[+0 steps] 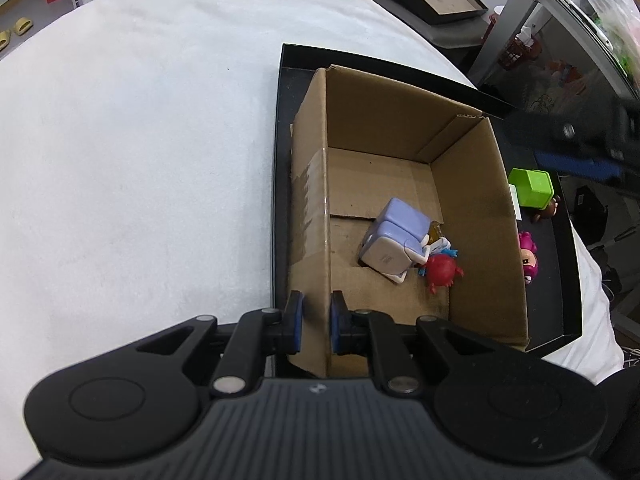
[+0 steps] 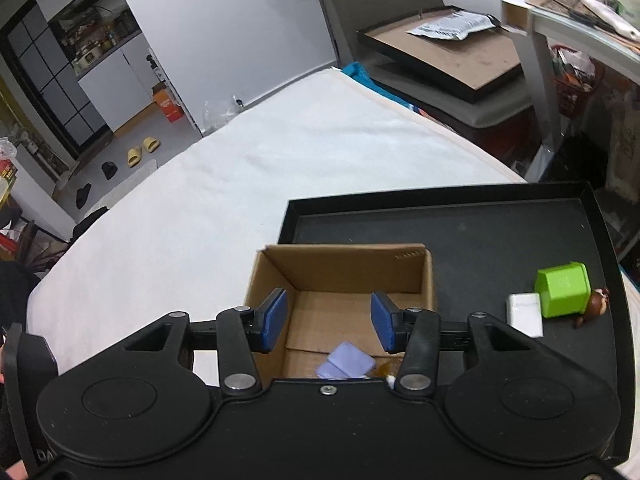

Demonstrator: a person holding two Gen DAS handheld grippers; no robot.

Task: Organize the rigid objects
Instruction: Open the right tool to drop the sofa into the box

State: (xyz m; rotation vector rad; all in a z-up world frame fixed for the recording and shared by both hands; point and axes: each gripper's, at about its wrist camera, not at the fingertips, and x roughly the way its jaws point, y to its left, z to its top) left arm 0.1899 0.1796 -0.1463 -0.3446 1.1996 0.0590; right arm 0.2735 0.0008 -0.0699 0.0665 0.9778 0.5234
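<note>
1. The left gripper [image 1: 317, 322] is clamped on the near wall of the cardboard box [image 1: 472, 216]; it should keep steadying it.
2. The right gripper [image 2: 329, 321] hangs spread and empty over the box.
3. I would swing it right to the green cube [image 2: 563, 289] on the black tray [image 2: 460, 232], beside the white block [image 2: 525, 314].

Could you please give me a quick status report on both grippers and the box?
Left gripper shut on cardboard box wall. Right gripper open, empty, above box. Green cube waits on black tray. Nothing blocking.
</note>
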